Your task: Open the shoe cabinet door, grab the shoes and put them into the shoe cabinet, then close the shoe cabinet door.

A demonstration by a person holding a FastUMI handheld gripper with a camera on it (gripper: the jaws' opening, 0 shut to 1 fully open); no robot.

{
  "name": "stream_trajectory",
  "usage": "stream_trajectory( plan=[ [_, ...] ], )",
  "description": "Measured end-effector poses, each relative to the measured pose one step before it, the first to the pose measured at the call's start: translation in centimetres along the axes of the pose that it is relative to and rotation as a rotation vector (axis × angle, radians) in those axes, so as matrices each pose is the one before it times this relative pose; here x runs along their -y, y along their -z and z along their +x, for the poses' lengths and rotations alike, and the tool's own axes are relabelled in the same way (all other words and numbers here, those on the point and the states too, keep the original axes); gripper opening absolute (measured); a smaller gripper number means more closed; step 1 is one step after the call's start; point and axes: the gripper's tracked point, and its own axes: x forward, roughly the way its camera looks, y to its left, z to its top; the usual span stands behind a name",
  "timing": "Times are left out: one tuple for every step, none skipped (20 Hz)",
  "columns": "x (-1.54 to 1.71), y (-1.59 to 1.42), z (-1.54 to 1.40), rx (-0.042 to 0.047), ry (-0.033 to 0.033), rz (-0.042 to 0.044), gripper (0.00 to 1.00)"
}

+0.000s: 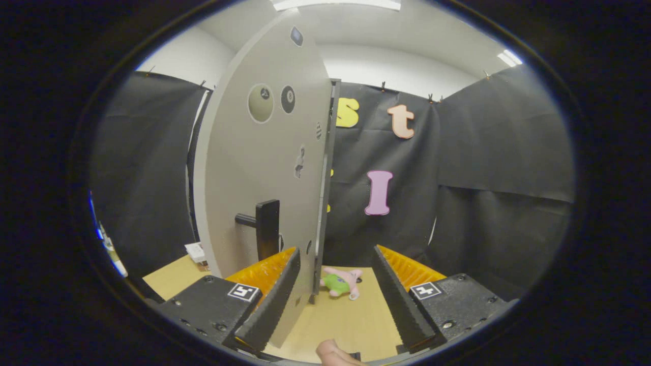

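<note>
The grey shoe cabinet door [264, 152] stands swung out, almost edge-on to me, and tall. Its black handle [267, 229] juts from the face just above my left finger. The door's thin free edge [323, 213] runs down between my fingers, close to the left one. My gripper [335, 253] is open, with its black and orange fingers [274, 295] spread wide. The left finger lies against or just in front of the door's lower face; I cannot tell whether they touch. The right finger [396, 290] is clear of the door.
A small pink and green plush toy [342, 282] lies on the wooden tabletop [351, 320] just ahead of the fingers, beside the door's foot. A white box [196, 251] sits left of the door. A fingertip of the person's hand [333, 353] shows below, between the fingers.
</note>
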Motion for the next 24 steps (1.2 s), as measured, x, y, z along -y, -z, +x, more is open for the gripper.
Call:
stream_trajectory(
  plan=[
    [-0.947, -0.008, 0.035, -0.00925, 0.00043, 0.00890, 0.93],
    [-0.944, -0.023, 0.031, -0.00669, -0.00355, 0.00838, 0.93],
    [-0.980, 0.059, 0.058, -0.00230, -0.00661, 0.00427, 0.93],
    [-0.906, -0.058, 0.134, 0.00149, -0.00782, 0.00536, 0.93],
    [-0.894, 0.153, 0.173, 0.00009, -0.00912, 0.00866, 0.93],
    [-0.821, -0.023, 0.349, -0.00187, -0.01089, 0.00929, 0.93],
    [-0.749, 0.021, 0.430, -0.00267, -0.01035, 0.00993, 0.93],
    [-0.797, 0.063, 0.438, -0.00127, -0.00791, 0.00776, 0.94],
    [-0.877, -0.132, 0.414, -0.00045, -0.00799, 0.00948, 0.94],
    [-0.943, -0.027, 0.581, -0.00045, -0.00936, 0.01108, 0.94],
    [-1.227, 0.000, 0.740, -0.00188, -0.01559, 0.01357, 0.94],
    [-0.924, -0.047, 0.573, -0.00159, -0.01692, 0.00783, 0.94],
    [-1.130, -0.067, 0.762, -0.00022, -0.02176, 0.00385, 0.93],
    [-0.885, -0.120, 0.749, 0.00477, -0.01512, 0.00333, 0.93],
    [-1.108, -0.075, 0.977, 0.00448, -0.01404, 0.00008, 0.94],
    [-0.841, -0.054, 0.909, 0.00140, -0.00826, -0.00342, 0.93],
    [-1.014, -0.012, 1.130, 0.00280, -0.00853, -0.00885, 0.93],
    [-0.393, 0.342, 0.784, 0.00346, -0.01299, -0.00633, 0.93],
    [-1.049, 0.286, 0.849, 0.00043, -0.01929, -0.00264, 0.94],
    [-0.943, 0.327, 0.782, 0.00217, -0.01704, -0.00418, 0.94],
    [-0.705, 0.352, 0.595, 0.00798, 0.00292, -0.00413, 0.94],
    [0.022, 0.228, 0.227, 0.00899, 0.01944, -0.00455, 0.94],
    [0.106, 0.243, 0.164, 0.00757, 0.02128, -0.00248, 0.94],
    [-0.022, 0.251, 0.248, 0.00309, 0.01118, -0.00135, 0.94]
  ],
)
